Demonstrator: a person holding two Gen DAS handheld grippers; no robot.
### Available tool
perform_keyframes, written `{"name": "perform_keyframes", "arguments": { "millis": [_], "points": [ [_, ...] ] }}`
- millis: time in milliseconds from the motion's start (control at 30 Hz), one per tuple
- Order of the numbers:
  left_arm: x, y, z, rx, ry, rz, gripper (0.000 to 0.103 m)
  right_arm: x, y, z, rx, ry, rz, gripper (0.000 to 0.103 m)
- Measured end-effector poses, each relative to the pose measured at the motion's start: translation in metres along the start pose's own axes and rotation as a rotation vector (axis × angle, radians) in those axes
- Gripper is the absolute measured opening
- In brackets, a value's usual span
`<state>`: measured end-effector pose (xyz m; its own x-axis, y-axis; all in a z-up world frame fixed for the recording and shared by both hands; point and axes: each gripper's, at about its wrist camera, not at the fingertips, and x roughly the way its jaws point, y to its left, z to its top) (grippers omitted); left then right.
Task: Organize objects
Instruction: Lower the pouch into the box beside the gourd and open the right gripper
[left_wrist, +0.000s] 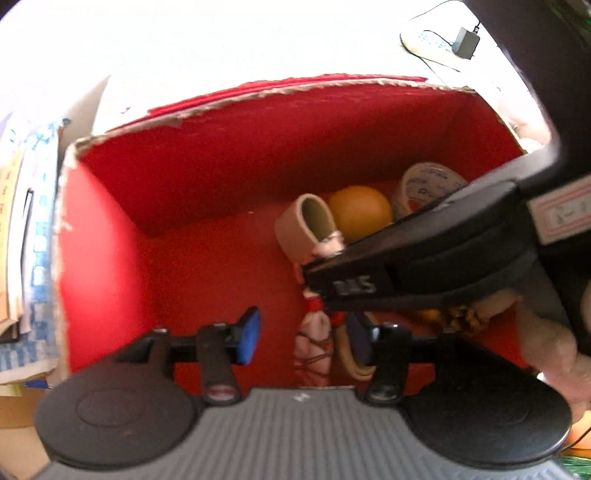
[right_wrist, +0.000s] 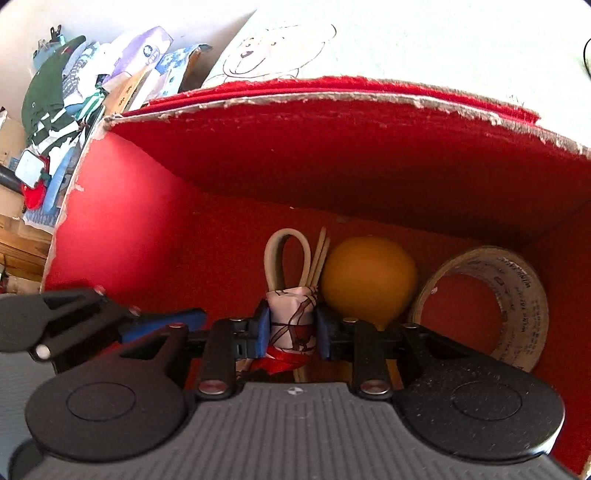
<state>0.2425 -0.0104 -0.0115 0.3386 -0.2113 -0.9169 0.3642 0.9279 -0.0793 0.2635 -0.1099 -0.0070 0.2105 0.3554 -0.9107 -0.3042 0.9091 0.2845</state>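
Reaching down into the red box, we hold the wrapped bundle clamped in our right claw, while our left claw stands partly spread and empty. An orange ball at two o'clock of the bundle and a tape roll at three already lie inside. Releasing the bundle seems to remain.

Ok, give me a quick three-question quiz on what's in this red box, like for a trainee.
1. True or false: the orange ball lies outside the red box.
2. Left or right: which gripper's fingers clamp the wrapped bundle?
3. Name the ring-shaped thing lying right of the ball in the right wrist view.
Key: 1 false; 2 the right gripper; 3 the tape roll.
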Motion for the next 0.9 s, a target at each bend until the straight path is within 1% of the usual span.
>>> {"name": "perform_keyframes", "arguments": {
  "millis": [100, 133, 167, 200, 233, 333, 367, 400, 467, 533, 633, 700, 800, 833, 900],
  "points": [
    [-0.005, 0.009, -0.003, -0.004, -0.014, 0.049, 0.055, 0.003, -0.003, 0.000, -0.002, 0.040, 0.010, 0.031],
    [-0.006, 0.013, -0.004, -0.012, -0.016, 0.054, 0.055, 0.005, -0.004, 0.001, 0.001, 0.063, 0.028, 0.032],
    [-0.007, 0.017, -0.005, -0.017, -0.019, 0.045, 0.053, 0.007, -0.006, 0.001, 0.007, 0.085, 0.048, 0.035],
    [-0.010, 0.019, -0.006, -0.016, -0.021, 0.030, 0.053, 0.009, -0.007, 0.001, 0.012, 0.102, 0.058, 0.036],
    [-0.010, 0.019, -0.006, -0.017, -0.022, 0.031, 0.054, 0.009, -0.009, 0.001, 0.017, 0.109, 0.059, 0.036],
    [-0.007, 0.012, -0.008, 0.009, -0.028, 0.083, 0.054, 0.008, -0.008, -0.001, 0.015, 0.106, 0.028, 0.036],
    [-0.007, 0.011, -0.008, 0.014, -0.032, 0.098, 0.054, 0.006, -0.007, -0.002, 0.016, 0.097, 0.013, 0.034],
    [-0.007, 0.010, -0.008, 0.013, -0.034, 0.102, 0.055, 0.003, -0.007, -0.004, 0.019, 0.080, -0.008, 0.029],
    [-0.007, 0.012, -0.007, 0.009, -0.034, 0.096, 0.055, -0.002, -0.007, -0.007, 0.026, 0.057, -0.044, 0.027],
    [-0.003, 0.009, -0.007, 0.015, -0.029, 0.109, 0.055, -0.004, -0.005, -0.009, 0.025, 0.048, -0.079, 0.027],
    [-0.001, 0.008, -0.006, 0.020, -0.030, 0.122, 0.055, -0.005, 0.000, -0.010, -0.012, 0.055, -0.097, 0.028],
    [-0.001, 0.008, -0.006, 0.015, -0.031, 0.120, 0.056, -0.005, -0.004, -0.012, -0.010, 0.064, -0.055, 0.028],
    [-0.002, 0.008, -0.006, 0.016, -0.037, 0.127, 0.056, -0.008, -0.020, -0.014, 0.062, 0.067, 0.013, 0.030],
    [-0.002, 0.006, -0.006, 0.018, -0.039, 0.132, 0.056, -0.009, -0.023, -0.014, 0.072, 0.060, 0.028, 0.030],
    [-0.002, 0.003, -0.006, 0.021, -0.040, 0.143, 0.057, -0.013, -0.022, -0.018, 0.059, 0.041, 0.030, 0.030]
  ]
}}
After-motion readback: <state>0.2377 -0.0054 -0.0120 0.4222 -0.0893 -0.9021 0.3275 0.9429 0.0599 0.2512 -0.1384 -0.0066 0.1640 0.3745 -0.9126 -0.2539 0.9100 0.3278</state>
